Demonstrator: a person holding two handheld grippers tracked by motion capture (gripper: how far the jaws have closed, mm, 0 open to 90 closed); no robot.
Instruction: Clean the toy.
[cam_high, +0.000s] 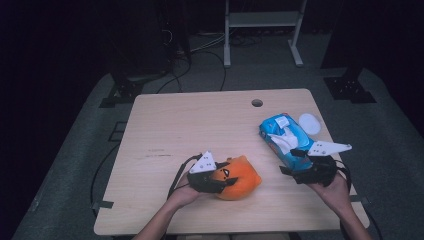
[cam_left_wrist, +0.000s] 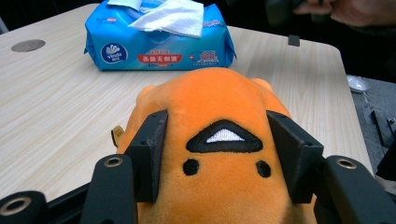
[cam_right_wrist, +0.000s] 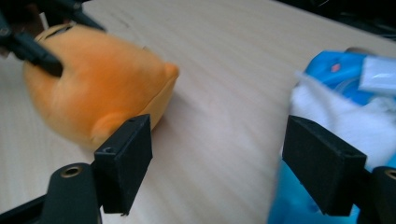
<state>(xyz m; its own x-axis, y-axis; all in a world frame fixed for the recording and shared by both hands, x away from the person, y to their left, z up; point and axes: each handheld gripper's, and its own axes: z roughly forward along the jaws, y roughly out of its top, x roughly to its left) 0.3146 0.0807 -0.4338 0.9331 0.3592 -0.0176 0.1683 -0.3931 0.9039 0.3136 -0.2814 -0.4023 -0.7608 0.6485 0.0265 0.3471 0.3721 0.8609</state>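
A: Gripping plush now? L gripper (cam_left_wrist: 219, 154) has the orange plush toy (cam_left_wrist: 219, 107) between its pads, near table's front edge; looks pinched, can't rule out slack.

B: R gripper (cam_right_wrist: 233, 163) wide open, nothing held, by the blue wipes pack (cam_high: 286, 140). Next IMO: pull a tissue.

A: Light wood table (cam_high: 190, 120), grey carpet, dark room.

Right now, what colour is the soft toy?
Orange, best seen in the left gripper view: soft toy.
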